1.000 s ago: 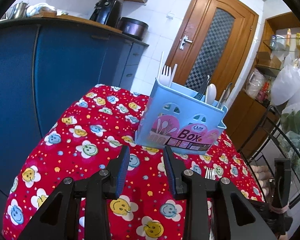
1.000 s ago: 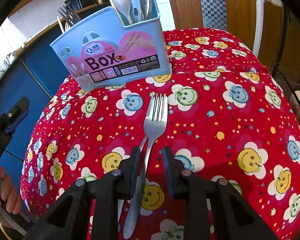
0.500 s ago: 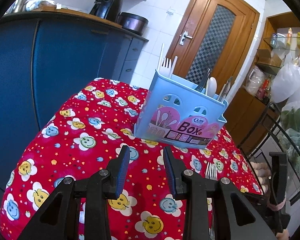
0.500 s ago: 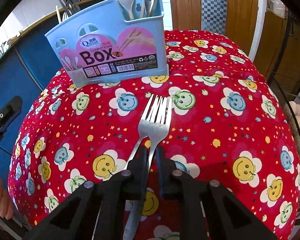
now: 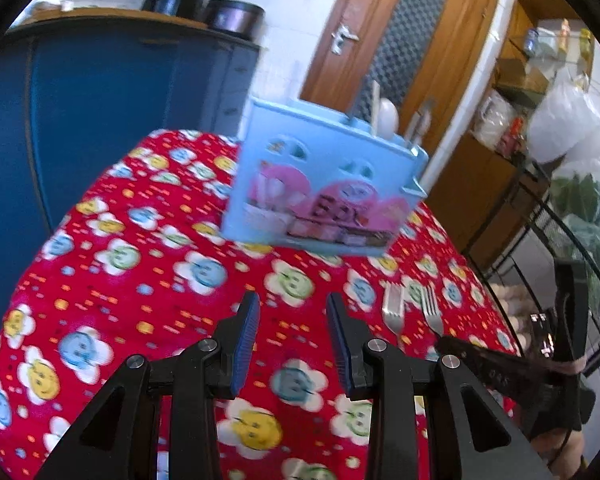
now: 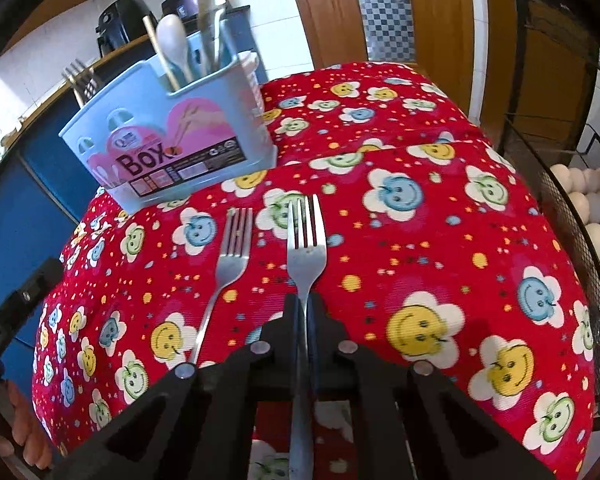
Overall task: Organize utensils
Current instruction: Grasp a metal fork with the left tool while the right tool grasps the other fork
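Note:
A light blue utensil box (image 6: 172,148) stands on the red smiley tablecloth (image 6: 420,208), holding a white spoon, chopsticks and other utensils; it also shows in the left wrist view (image 5: 320,196). My right gripper (image 6: 303,304) is shut on a metal fork (image 6: 306,240) at its neck, tines pointing away. A second fork (image 6: 232,256) lies on the cloth just left of it. Both forks show in the left wrist view (image 5: 394,310), the held one (image 5: 431,312) to the right. My left gripper (image 5: 292,316) is open and empty, above the cloth in front of the box.
A blue cabinet (image 5: 112,92) with a kettle and pot stands left. A wooden door (image 5: 396,32) is behind the table. A wire rack with eggs (image 6: 588,216) stands right of the table, close to its edge.
My right gripper has closed on one fork and drawn it to the right, apart from the other fork. My left gripper has shifted, the view now blurred and closer to the box.

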